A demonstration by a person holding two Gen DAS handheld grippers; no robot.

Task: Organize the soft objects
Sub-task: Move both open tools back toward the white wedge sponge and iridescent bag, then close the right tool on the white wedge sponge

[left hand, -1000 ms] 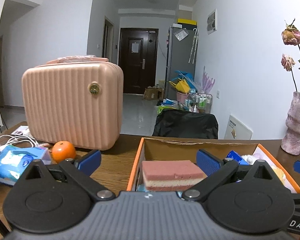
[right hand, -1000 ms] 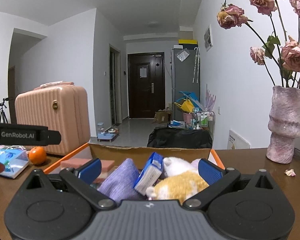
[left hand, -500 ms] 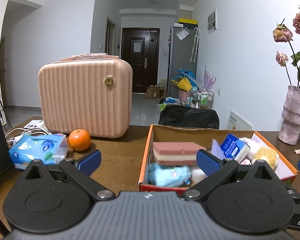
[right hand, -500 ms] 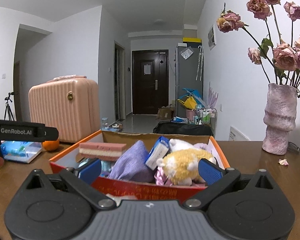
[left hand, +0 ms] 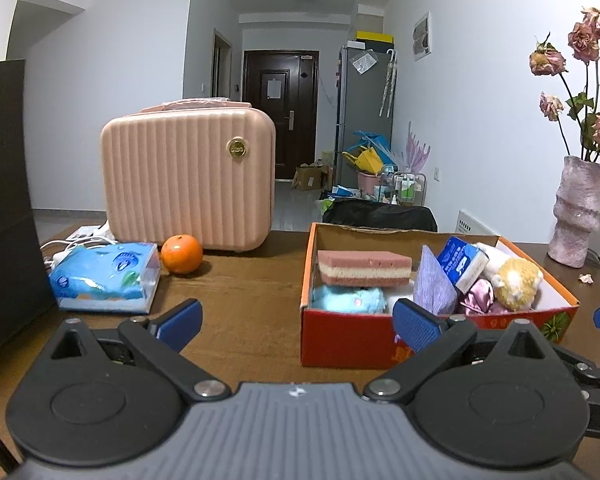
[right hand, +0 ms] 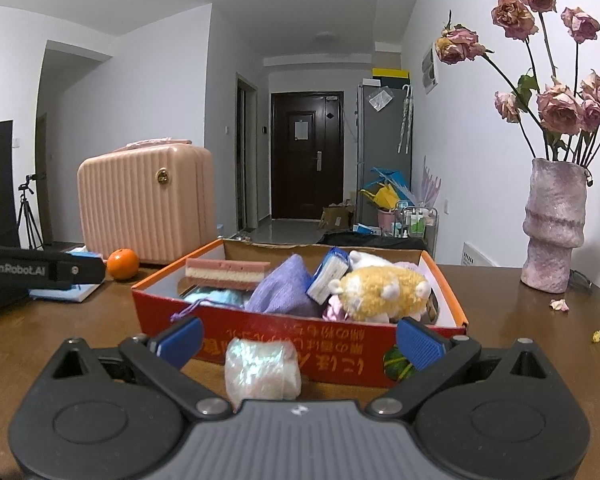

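Between the spread fingers of the right gripper (right hand: 298,338), a pearly white bundle (right hand: 262,369) lies ungrasped on the table (right hand: 532,332), just before the red box (right hand: 260,338) of soft toys. Left gripper (left hand: 296,322) hovers open, empty, near the tissue pack (left hand: 104,278).

Both pulled back from box (right hand: 300,332); whole box now visible; iridescent white bundle (right hand: 262,368) newly in right view.
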